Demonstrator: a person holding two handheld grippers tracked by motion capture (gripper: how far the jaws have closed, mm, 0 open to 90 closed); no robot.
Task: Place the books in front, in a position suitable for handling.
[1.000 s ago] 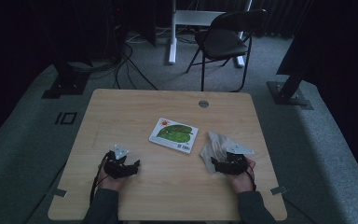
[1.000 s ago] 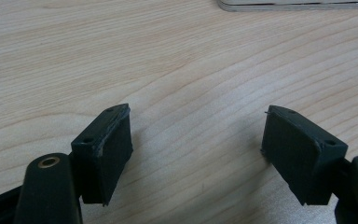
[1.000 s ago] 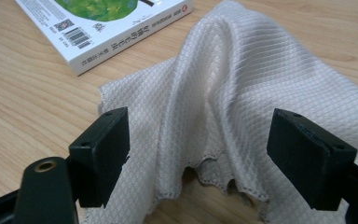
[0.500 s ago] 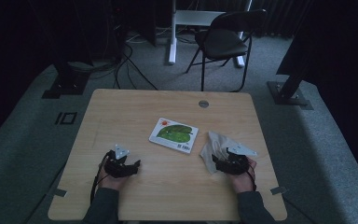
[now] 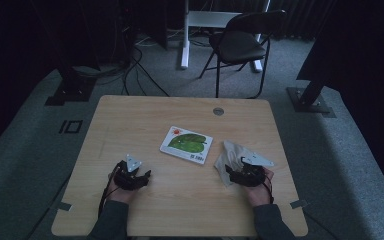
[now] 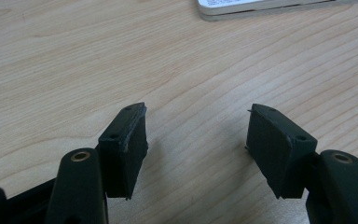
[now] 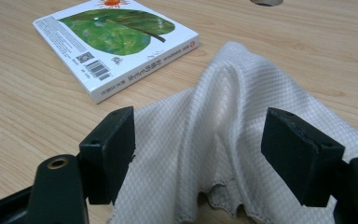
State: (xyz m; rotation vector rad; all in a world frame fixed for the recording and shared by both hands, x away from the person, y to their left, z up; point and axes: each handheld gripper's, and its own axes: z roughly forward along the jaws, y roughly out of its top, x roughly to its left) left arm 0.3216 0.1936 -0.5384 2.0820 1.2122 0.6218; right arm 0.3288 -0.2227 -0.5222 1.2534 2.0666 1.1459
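The white cloth [image 5: 230, 159] lies crumpled on the near right part of the table [image 5: 130, 120], a waffle-textured rag pushed up into a soft ridge. It sits just right of a picture book [image 5: 186, 144] with a green leaf on its cover, which lies flat near the table's middle. The right gripper [image 5: 235, 173] rests at the cloth's near edge. Its jaws stand apart on either side of the ridge, and its own view shows gaps between the pads and the fabric, so nothing is gripped yet. The right hand [image 5: 258, 192] holds it low over the wood.

The left gripper [image 5: 139, 176] rests on bare wood at the near left, well apart from the cloth. Its jaws have just been closing a little but remain parted, with nothing between them. The book's edge lies farther off beyond them.

To take the cloth well, I judge the right gripper should ease forward so the raised fold sits deep between the pads, then close on the ridge rather than the scalloped hem [image 7: 223, 198], which could slip out. Keeping the pads just off the wood should stop them scraping.

The table is pale wood grain with a round cable hole [image 5: 218, 111] near its far edge. Beyond it the room is dim: grey carpet, a black folding chair [image 5: 240, 45], a white stand leg and loose cables on the floor [image 5: 135, 60].
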